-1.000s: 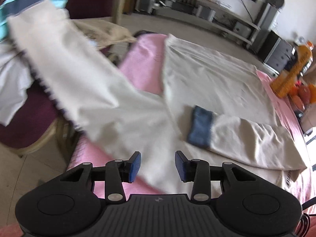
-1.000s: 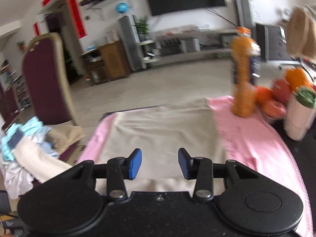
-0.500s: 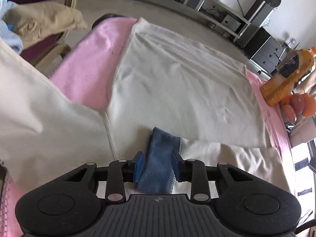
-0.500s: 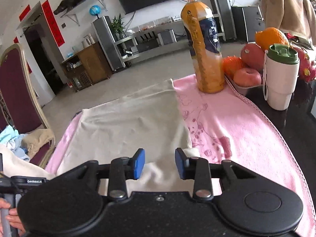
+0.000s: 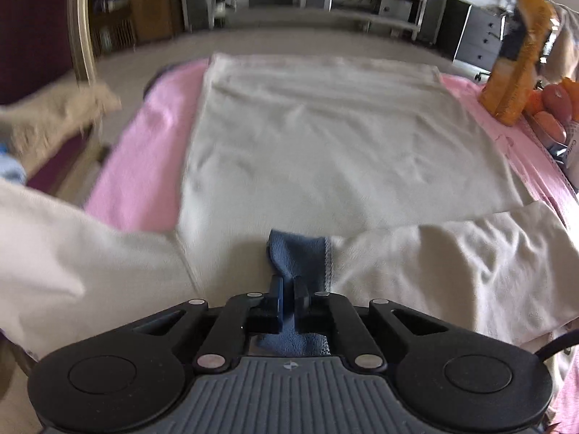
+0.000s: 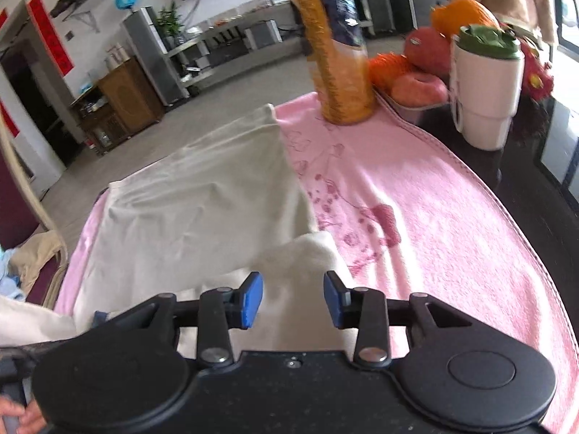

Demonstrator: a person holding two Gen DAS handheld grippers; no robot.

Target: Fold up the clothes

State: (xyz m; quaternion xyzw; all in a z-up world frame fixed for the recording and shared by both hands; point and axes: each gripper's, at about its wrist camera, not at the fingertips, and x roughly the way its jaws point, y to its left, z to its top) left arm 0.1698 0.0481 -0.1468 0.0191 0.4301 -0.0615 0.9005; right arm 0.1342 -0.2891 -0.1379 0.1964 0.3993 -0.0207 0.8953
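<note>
A cream long-sleeved top (image 5: 325,137) lies flat on a pink towel (image 5: 144,152) over the table. Its right sleeve (image 5: 452,271) is folded across the body and ends in a blue cuff (image 5: 300,256). My left gripper (image 5: 286,291) is shut on that blue cuff. The other sleeve (image 5: 72,264) hangs off to the left. In the right wrist view the same top (image 6: 202,209) is seen from the right side, and my right gripper (image 6: 292,298) is open over the bunched cream shoulder fold (image 6: 300,264), its blue fingertips (image 6: 251,298) either side of it.
An orange juice bottle (image 6: 336,43), a tray of fruit (image 6: 416,72) and a white tumbler with a green lid (image 6: 485,86) stand on the table's right. A maroon chair (image 5: 39,36) heaped with clothes (image 5: 54,115) stands left. A hand (image 6: 21,416) shows at the lower left.
My left gripper has gone from open above the top to shut on the blue cuff. My right gripper has moved down and right to the shoulder fold, staying open.
</note>
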